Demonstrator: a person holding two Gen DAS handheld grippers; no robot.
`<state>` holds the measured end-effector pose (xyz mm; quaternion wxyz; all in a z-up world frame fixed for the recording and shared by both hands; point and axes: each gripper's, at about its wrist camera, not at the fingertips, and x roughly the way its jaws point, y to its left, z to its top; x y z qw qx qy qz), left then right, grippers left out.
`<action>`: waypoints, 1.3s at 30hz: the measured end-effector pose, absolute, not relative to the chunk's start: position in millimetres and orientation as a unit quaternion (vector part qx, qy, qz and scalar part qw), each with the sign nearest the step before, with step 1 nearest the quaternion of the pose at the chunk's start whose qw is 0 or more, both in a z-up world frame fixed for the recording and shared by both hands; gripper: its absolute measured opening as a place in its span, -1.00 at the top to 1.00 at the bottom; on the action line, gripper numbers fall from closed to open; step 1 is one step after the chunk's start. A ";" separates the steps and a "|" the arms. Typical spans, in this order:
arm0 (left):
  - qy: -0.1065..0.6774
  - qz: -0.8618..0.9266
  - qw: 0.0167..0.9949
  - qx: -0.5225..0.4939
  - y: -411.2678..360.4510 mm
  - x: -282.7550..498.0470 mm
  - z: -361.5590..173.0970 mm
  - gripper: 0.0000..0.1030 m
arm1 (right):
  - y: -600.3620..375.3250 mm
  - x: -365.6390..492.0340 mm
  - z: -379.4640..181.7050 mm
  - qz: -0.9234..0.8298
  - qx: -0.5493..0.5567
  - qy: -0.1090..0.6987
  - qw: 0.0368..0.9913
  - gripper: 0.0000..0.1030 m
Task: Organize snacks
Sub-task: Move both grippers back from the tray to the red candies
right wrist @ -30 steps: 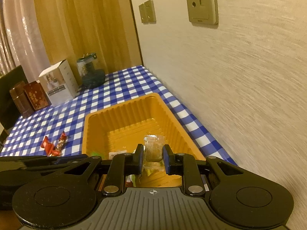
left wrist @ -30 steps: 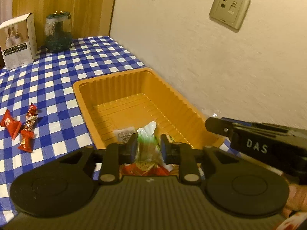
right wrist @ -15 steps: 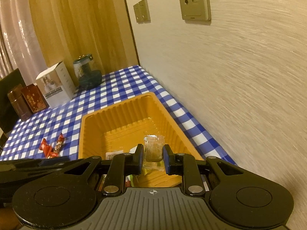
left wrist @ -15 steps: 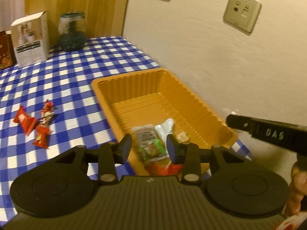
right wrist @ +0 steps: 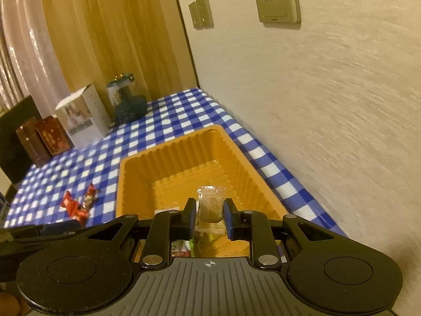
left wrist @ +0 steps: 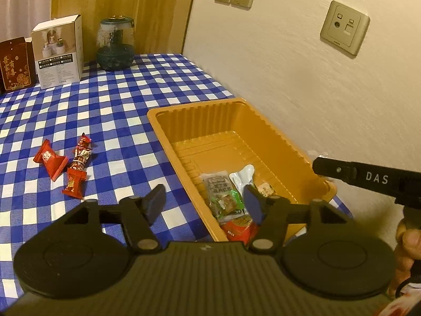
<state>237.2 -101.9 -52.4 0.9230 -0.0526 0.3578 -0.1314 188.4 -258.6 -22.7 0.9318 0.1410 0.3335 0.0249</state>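
An orange plastic tray (left wrist: 236, 115) (right wrist: 168, 158) lies on the blue checked tablecloth beside the wall. Several snack packets lie at its near end, among them a green one (left wrist: 223, 200). My left gripper (left wrist: 204, 204) is open and empty above the tray's near left rim. My right gripper (right wrist: 209, 214) is shut on a clear-wrapped brown snack (right wrist: 210, 206), held above the tray's near end. Red-wrapped candies (left wrist: 75, 166) (right wrist: 80, 204) lie on the cloth left of the tray. The right gripper's finger (left wrist: 368, 177) shows at the right in the left wrist view.
A white box (left wrist: 59, 52), a dark glass jar (left wrist: 115, 44) and a dark red box (left wrist: 14, 65) stand at the table's far end by a wooden panel. The wall with sockets (left wrist: 343, 27) runs close along the tray's right side.
My left gripper has opened, let the green packet drop into the tray, and drawn back up and left. My right gripper still holds the clear-wrapped snack over the tray.
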 end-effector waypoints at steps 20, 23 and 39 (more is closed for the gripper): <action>0.349 -0.092 0.931 -0.058 -74.8 212.5 -47.2 -0.82 | -269.9 156.6 -6.7 -0.021 0.165 0.327 0.930 -0.31; 0.342 -0.090 0.934 -0.052 -70.0 203.9 -43.0 -0.84 | -261.2 150.5 1.0 -0.014 0.163 0.322 0.933 -0.31; 0.349 -0.060 0.934 -0.051 -19.8 160.8 -24.4 -0.86 | -205.3 128.2 25.5 0.028 0.147 0.310 0.939 -0.31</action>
